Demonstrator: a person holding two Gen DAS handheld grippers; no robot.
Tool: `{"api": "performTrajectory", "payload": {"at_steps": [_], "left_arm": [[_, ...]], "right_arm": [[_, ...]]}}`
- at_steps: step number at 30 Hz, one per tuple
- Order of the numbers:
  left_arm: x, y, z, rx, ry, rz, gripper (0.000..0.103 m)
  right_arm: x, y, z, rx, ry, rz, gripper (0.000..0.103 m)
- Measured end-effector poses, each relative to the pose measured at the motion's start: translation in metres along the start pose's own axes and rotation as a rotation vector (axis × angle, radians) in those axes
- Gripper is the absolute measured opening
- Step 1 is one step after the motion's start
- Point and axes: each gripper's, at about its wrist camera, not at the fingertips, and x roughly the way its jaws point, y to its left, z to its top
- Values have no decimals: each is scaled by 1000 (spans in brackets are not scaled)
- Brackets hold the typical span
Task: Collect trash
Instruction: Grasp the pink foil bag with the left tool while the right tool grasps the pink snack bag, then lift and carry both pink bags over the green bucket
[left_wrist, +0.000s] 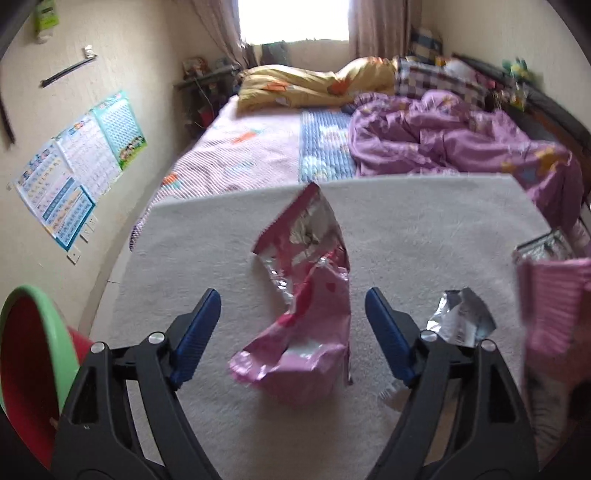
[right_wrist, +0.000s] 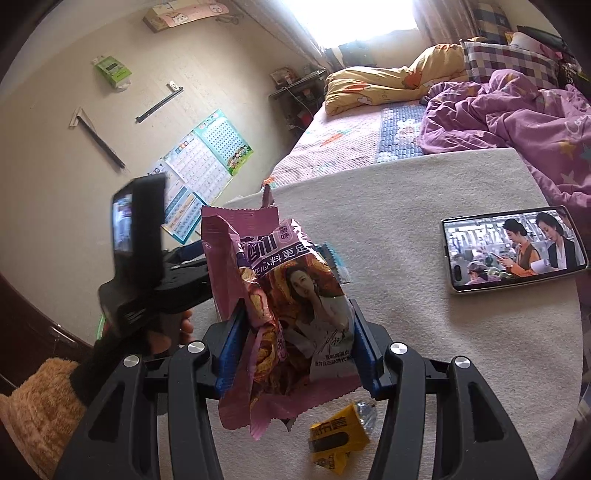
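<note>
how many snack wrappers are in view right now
4, possibly more hidden. A large purple bag is clamped in the right gripper; a pink wrapper lies between the open left gripper's jaws; a silver wrapper lies to its right; a yellow wrapper lies under the purple bag.

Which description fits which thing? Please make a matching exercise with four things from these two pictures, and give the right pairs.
Things:
1. left gripper
2. right gripper
3. phone
4. yellow wrapper

Descriptions:
A. lies flat, screen lit with a video
B. open, pink wrapper between its fingers, not pressed
C. lies crumpled on the cream mat, near the camera
D. shut on an upright snack bag

Pairs: 1-B, 2-D, 3-A, 4-C
</note>
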Motion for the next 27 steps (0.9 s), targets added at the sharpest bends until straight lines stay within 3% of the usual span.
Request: {"api": "performTrajectory", "payload": {"at_steps": [4,9,10,11,27], "left_arm": [[16,-9,-4,72,47,60,73],[21,-5,-8,56,70,51,48],[20,-5,-8,62,63,63,39],[19,-5,-9,65,61,68,37],[-48,4,-28,16,-30,28,34]], "right_arm": [[0,-5,-1,16,0,-5,51],[1,-6,-2,26,6,-3,51],[1,-5,-3,25,7,-1,51],[1,-4,-3,24,9,1,51],[3,20,-3,-21,14,37,51]]}}
